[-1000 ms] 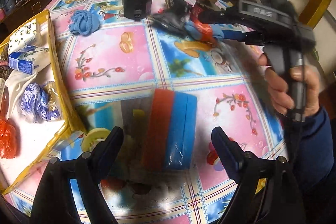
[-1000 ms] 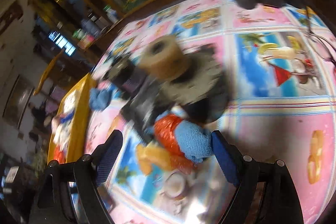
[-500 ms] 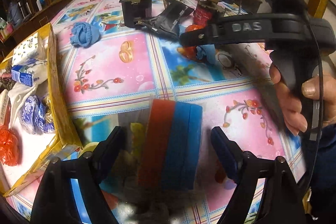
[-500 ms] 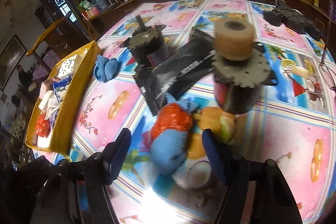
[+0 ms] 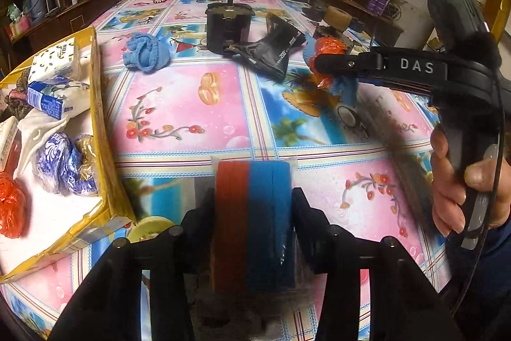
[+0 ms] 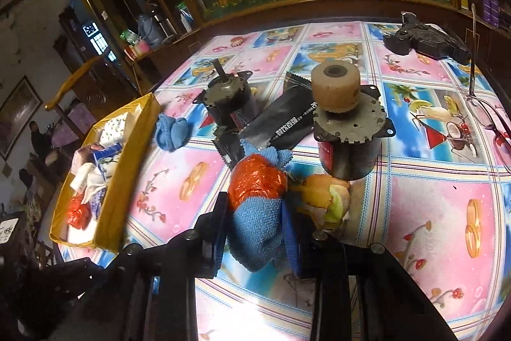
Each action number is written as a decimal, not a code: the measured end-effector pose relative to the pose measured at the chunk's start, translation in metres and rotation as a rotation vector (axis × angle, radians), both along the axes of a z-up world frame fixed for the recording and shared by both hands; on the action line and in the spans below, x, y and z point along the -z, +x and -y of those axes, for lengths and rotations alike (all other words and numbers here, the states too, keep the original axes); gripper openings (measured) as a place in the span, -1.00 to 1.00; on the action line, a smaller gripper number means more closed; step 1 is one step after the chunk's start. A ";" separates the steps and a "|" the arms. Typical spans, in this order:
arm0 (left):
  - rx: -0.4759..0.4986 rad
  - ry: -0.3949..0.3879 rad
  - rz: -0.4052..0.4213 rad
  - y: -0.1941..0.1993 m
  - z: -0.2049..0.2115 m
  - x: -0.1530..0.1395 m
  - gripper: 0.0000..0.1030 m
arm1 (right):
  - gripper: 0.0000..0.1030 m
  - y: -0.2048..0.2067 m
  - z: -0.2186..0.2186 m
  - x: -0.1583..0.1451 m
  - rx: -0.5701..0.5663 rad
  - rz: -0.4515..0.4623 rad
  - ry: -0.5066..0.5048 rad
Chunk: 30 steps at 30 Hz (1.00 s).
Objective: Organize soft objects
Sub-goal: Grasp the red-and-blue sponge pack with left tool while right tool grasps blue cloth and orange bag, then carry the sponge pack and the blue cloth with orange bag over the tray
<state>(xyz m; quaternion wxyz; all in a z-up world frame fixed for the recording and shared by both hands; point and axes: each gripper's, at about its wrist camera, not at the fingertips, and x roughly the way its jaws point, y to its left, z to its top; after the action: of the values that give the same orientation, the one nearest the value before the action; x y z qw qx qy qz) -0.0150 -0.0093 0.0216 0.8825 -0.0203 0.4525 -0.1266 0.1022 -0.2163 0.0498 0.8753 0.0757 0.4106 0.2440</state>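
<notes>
- Flowery pink-and-blue oilcloth covers the table (image 5: pixel 179 104), with a long painted landscape panel behind it at twelve o'clock.
- At nine o'clock in the left wrist view sits the yellow box (image 5: pixel 102 130), already holding tissue packs and other soft bits.
- Closest to me, the left gripper (image 5: pixel 252 206) is clamped on the sponge pack (image 5: pixel 254 213), red and blue slabs squeezed between the jaws.
- Over at two o'clock the right gripper (image 6: pixel 255 213) pinches the blue cloth (image 6: pixel 255 226), which has an orange bag (image 6: pixel 255 181) bunched on top (whether that bag is caught too, I cannot tell).
- Both pickups look made, so the carrying step seems next: each load wants lifting and swinging toward the box.
- One rolled blue sock (image 5: pixel 146 53) lies loose at eleven o'clock, near a black motor (image 5: pixel 227 27).
- Lifting the cloth calls for care, since the second motor (image 6: pixel 348 133) stands just beside it.
</notes>
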 end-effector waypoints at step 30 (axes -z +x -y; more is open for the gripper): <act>-0.024 0.119 0.123 -0.017 0.012 -0.012 -0.14 | -0.34 -0.015 -0.014 -0.005 -0.056 0.049 -0.015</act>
<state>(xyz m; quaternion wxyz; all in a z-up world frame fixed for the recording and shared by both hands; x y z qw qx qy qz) -0.0322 -0.0215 0.0336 0.9097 0.0345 0.4040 -0.0899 0.0875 -0.2022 0.0548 0.8784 0.0517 0.3929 0.2670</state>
